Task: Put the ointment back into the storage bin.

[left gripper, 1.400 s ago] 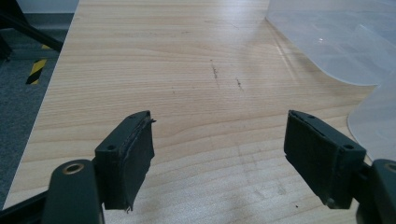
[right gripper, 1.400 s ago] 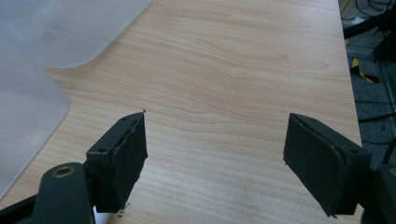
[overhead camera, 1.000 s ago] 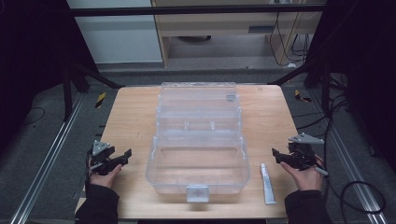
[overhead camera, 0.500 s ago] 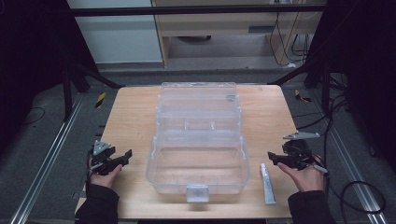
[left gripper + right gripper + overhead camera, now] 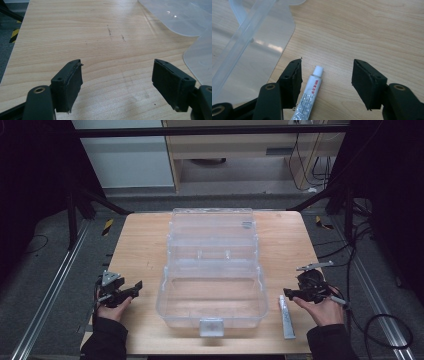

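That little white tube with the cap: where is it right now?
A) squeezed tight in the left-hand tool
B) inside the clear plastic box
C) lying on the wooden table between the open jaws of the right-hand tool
C: the tube lies flat on the table between the open right gripper jaws, beside the clear box.

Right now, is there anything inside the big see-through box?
The clear box looks empty; through its bottom only the wooden table shows. The small tube lies outside, beside it.

Table: pale wood, matt, fine grain. Storage box: clear plastic, glossy, smooth. Tube: silvery crinkled body, white plastic cap. Gripper pads: black, matt.
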### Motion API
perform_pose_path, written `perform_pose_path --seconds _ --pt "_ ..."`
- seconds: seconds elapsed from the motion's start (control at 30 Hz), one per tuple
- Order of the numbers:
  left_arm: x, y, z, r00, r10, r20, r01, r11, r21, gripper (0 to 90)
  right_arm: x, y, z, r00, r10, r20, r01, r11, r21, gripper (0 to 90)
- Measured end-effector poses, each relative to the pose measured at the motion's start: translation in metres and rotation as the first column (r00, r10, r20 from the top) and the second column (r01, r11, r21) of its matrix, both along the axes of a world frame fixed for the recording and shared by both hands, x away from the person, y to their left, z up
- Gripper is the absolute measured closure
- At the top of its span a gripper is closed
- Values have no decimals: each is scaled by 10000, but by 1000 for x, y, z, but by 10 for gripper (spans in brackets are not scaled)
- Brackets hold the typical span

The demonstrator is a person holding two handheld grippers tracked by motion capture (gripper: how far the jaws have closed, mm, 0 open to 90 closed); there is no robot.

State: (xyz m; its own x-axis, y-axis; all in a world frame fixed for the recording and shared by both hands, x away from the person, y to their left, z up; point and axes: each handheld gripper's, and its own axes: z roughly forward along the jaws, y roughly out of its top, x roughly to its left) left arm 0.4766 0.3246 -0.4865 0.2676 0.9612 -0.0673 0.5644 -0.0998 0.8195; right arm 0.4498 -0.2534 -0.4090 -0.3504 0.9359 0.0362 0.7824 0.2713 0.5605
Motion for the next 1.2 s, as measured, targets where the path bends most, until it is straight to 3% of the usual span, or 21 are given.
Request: perform_pose_path --seconds 0.53,0.9,1.2 --pt "0 0 0 10000 -20 -20 20 10000 79 239 1 10 -20 9892 -50 -1464 14 9997 -251 463" --pt "0 0 1 10000 -49 -24 49 10000 67 239 4 19 -31 9789 42 -2043 -118 9993 -358 496" --pt "0 0 1 10000 -44 -51 45 9999 93 239 4 16 -41 9665 -198 -2560 116 9994 -335 543"
